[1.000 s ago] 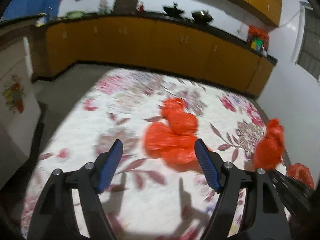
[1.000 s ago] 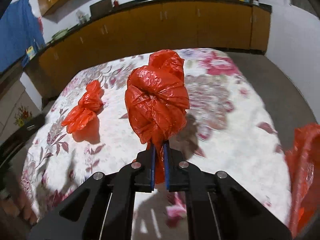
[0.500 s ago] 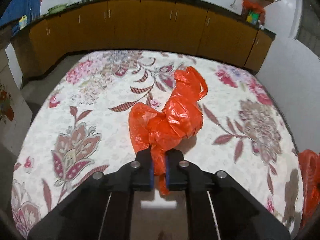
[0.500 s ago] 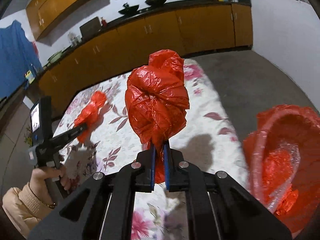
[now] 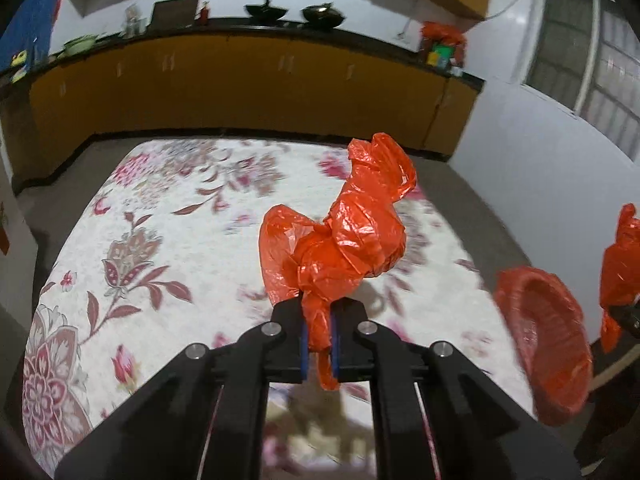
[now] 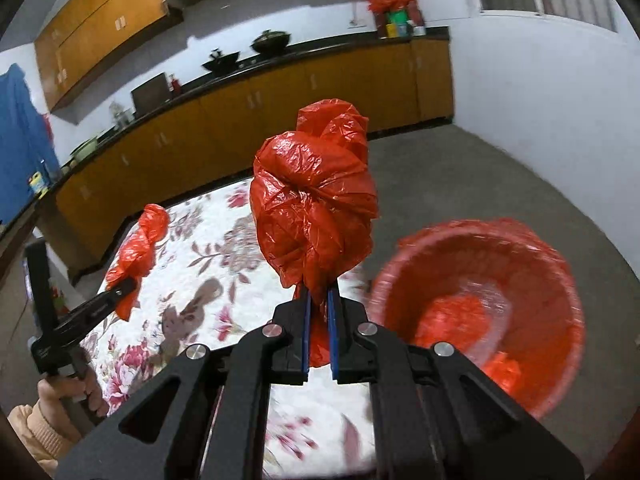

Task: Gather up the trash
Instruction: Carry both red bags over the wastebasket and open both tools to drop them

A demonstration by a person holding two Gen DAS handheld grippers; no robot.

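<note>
My left gripper (image 5: 319,336) is shut on a crumpled orange-red plastic bag (image 5: 340,240), held above the floral tablecloth (image 5: 160,248). My right gripper (image 6: 319,330) is shut on a second, fuller red bag (image 6: 316,208), lifted off the table. A red bin (image 6: 480,312) lined with a red bag sits on the floor beside the table, to the right of the right gripper, with red scraps inside. In the right wrist view the left gripper (image 6: 120,286) with its bag (image 6: 140,248) shows at the left. In the left wrist view the bin (image 5: 548,344) and the right-hand bag (image 5: 620,264) show at the right.
Yellow-brown kitchen cabinets (image 5: 240,84) with a dark counter run behind the table, carrying woks (image 6: 270,40) and a red bag (image 6: 390,2). Grey floor (image 6: 460,184) lies between table, bin and the white wall. A person's hand (image 6: 68,394) holds the left gripper's handle.
The left gripper went from open near the bag to shut on it and lifted it off the cloth. Both grippers moved right toward the red bin, which now shows larger.
</note>
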